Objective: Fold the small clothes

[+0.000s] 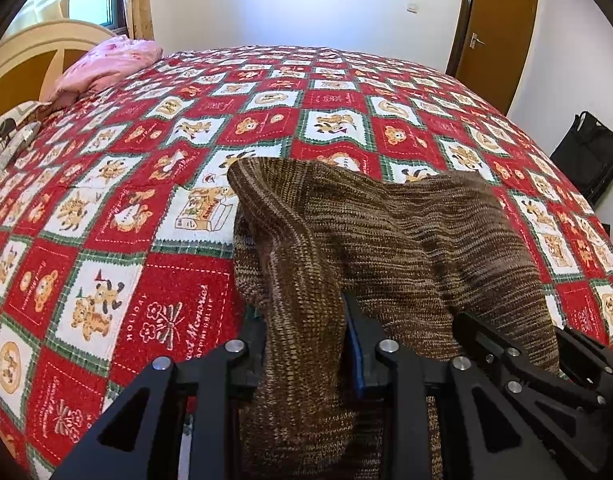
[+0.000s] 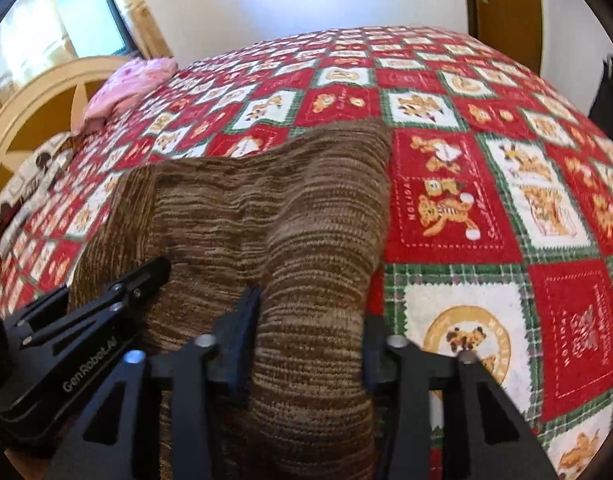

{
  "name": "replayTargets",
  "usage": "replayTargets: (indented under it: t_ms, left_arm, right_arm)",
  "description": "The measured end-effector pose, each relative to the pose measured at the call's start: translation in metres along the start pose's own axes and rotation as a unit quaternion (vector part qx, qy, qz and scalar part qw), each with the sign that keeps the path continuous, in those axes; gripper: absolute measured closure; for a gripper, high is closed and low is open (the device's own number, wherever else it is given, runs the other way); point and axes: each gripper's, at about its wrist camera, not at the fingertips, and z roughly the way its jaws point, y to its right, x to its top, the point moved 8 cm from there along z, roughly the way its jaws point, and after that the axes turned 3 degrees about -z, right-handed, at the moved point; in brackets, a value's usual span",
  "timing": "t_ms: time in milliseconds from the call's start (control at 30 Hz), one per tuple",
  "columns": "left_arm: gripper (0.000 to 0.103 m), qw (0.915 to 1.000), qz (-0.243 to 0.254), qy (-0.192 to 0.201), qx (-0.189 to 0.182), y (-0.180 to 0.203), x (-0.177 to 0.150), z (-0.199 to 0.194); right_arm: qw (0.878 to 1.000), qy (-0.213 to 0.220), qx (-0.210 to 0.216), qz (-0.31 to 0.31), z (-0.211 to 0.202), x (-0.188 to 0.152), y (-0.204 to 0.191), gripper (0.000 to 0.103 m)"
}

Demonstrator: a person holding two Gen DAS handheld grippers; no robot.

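Black fingers of the left gripper (image 1: 304, 344) are clenched on a bunched fold at the near edge of the brown knit (image 1: 406, 232), and the right gripper (image 2: 312, 344) pinches the same edge further along, its fingers likewise closed on a thick roll of cloth. Each shows in the other's view, close beside it, so both hold one hem at two points; that seems meant to keep the edge straight while it is carried over. Beyond the fingers the knit rises in a slack hump off the bed (image 1: 146, 248), its far part draped on the red checked quilt, which suggests the near edge is lifted for a fold away from the person. Well apart, by the headboard, lies a pink cloth (image 1: 106, 62), clear of the work. By my reading the fold is begun, not yet laid
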Motion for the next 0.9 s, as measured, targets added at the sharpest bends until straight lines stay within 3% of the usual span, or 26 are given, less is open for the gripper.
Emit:
replayTargets:
  t_ms: [100,300,900]
  left_arm:
    - [0.080,1.0000,-0.004,0.005,-0.001,-0.002,0.000,-0.009]
    - [0.081,0.9996,0.010,0.027,0.008,-0.002,0.003,-0.031]
    - [0.081,0.9989,0.011,0.041,-0.021,0.011,-0.010,-0.084]
  right_arm:
    - [0.999,0.012,-0.021,-0.025,-0.009,0.002,-0.009,0.075]
    - [0.996,0.049,-0.037,-0.058,-0.034,0.007,-0.025,0.077]
    - [0.997,0.059,-0.008,-0.045,-0.084,-0.008,-0.033,0.077]
